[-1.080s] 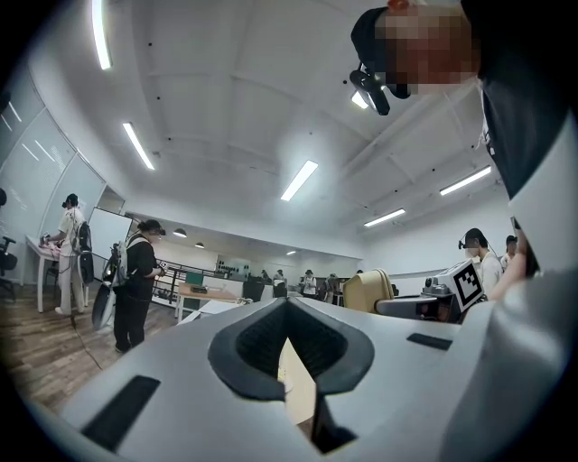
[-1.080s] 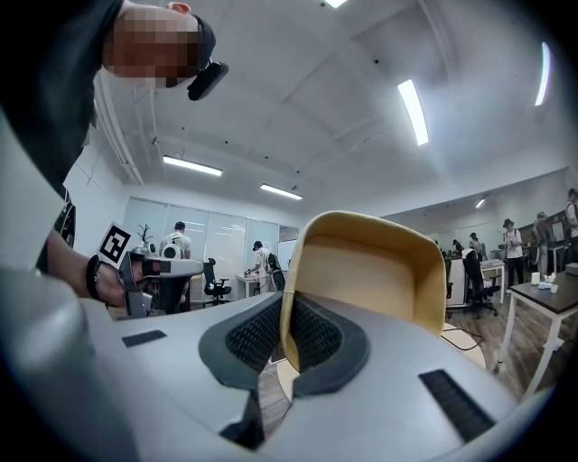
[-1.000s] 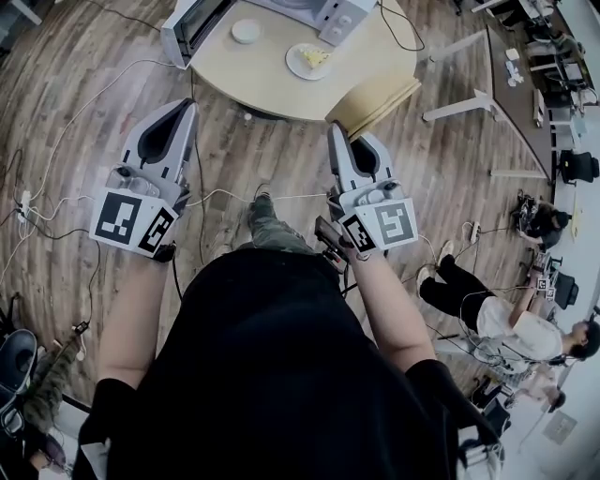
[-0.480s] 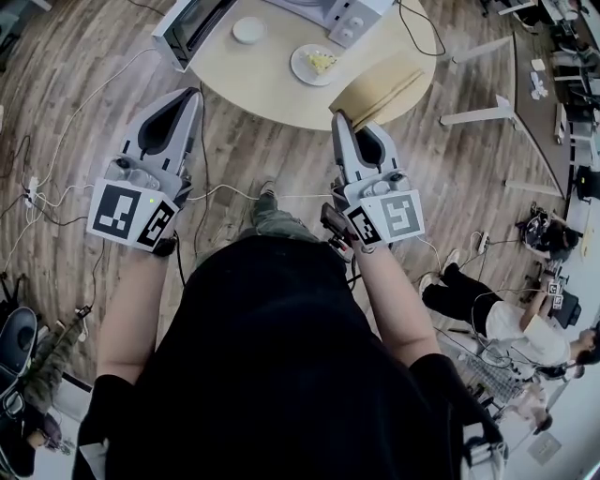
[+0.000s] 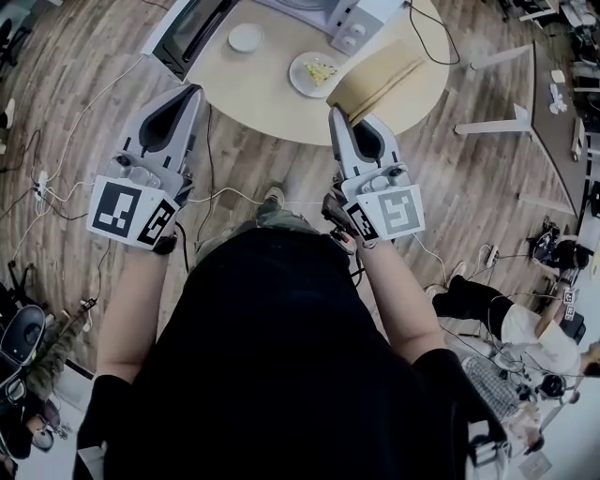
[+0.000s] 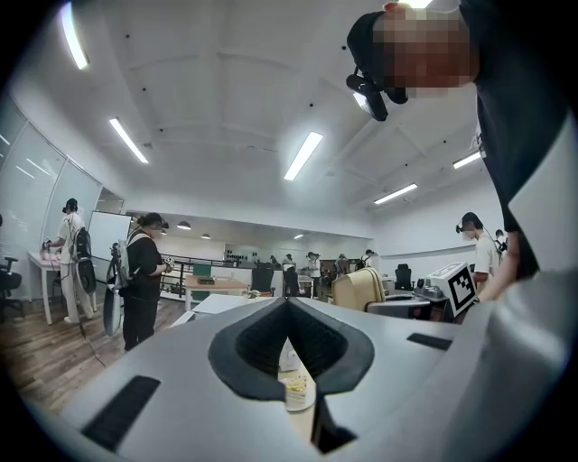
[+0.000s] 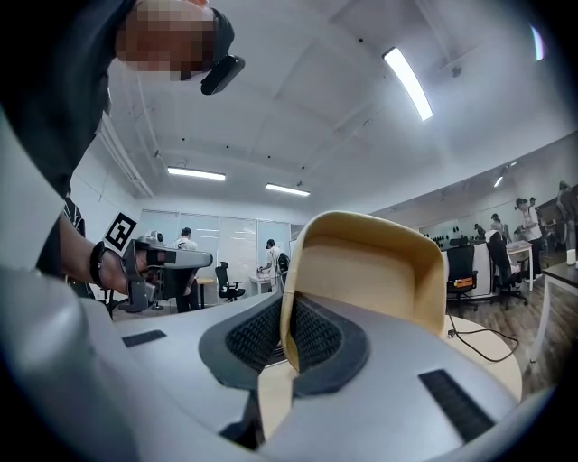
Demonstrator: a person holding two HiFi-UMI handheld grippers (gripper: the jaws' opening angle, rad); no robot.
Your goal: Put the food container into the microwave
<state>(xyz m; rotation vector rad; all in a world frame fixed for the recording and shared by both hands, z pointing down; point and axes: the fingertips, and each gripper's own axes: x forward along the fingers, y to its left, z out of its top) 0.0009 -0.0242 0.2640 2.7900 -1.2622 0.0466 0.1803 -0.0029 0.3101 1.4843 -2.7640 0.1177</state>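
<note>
The food container (image 5: 314,71), a white dish with yellow food, lies on the round table (image 5: 262,94). Through the slit between the left jaws it shows as the same dish (image 6: 296,390). The microwave (image 5: 352,19) stands at the table's far side, its dark-windowed door (image 5: 187,28) swung open to the left. My left gripper (image 5: 192,90) hangs over the floor short of the table edge, shut and holding nothing (image 6: 287,303). My right gripper (image 5: 333,112), also shut and empty (image 7: 287,302), points at a tan chair.
The tan chair (image 5: 380,77) is pushed against the table's right side and fills the right gripper view (image 7: 370,262). A small white dish (image 5: 246,37) sits near the microwave door. Cables (image 5: 234,195) trail over the wooden floor. A person (image 5: 506,319) crouches at the right.
The table, microwave and chair have slid down and closer in the head view as the person steps forward. Both grippers keep the same pose and stay shut.
</note>
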